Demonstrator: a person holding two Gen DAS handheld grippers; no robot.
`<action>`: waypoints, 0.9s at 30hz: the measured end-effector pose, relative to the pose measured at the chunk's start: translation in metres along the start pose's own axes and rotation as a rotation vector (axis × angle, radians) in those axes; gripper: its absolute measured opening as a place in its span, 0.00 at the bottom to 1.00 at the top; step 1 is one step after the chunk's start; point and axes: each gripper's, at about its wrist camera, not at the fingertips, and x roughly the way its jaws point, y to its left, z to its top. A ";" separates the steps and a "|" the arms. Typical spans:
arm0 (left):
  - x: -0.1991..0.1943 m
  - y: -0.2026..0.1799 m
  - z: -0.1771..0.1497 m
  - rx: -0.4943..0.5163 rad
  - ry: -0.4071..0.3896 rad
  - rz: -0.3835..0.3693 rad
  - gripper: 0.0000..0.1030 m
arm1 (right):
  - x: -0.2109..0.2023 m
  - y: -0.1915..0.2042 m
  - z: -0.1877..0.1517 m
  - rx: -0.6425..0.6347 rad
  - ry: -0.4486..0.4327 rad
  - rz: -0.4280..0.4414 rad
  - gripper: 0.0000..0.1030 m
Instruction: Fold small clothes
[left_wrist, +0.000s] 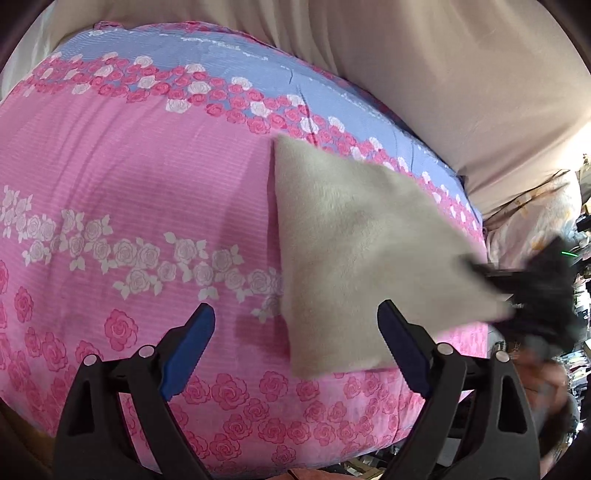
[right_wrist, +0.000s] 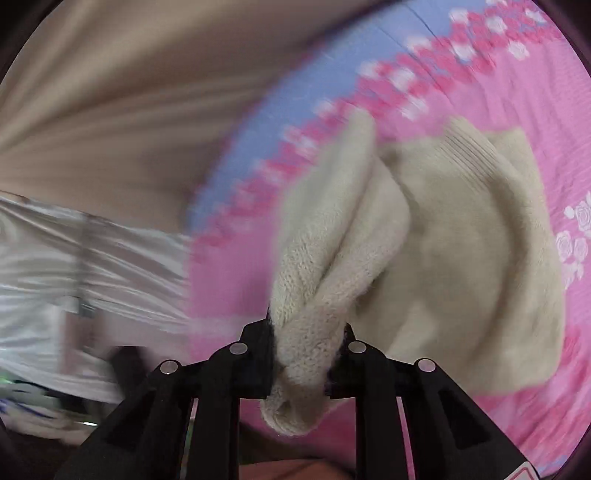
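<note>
The right claw (right_wrist: 301, 363) is pinching a corner of the cream knitted garment (right_wrist: 461, 258), lifting it off the pink rose-patterned bedspread (left_wrist: 129, 184) for folding; the left claw (left_wrist: 295, 347) is hovering wide open, empty.

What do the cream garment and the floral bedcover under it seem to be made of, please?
The cream garment looks like soft knitted yarn, perhaps wool or acrylic: knit loops and ribbing show where the right gripper pinches it. The floral bedcover looks like thin, matte printed woven cloth, probably cotton, with fine ribbed stripes.
</note>
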 end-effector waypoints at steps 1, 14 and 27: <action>0.000 0.000 0.001 0.001 0.002 -0.008 0.85 | -0.017 0.002 -0.009 -0.002 -0.048 -0.044 0.17; 0.031 -0.038 -0.007 0.124 0.081 -0.019 0.85 | -0.018 -0.069 -0.014 -0.114 -0.196 -0.497 0.54; 0.033 -0.042 -0.015 0.144 0.081 -0.004 0.86 | 0.000 -0.109 0.030 -0.149 -0.112 -0.528 0.47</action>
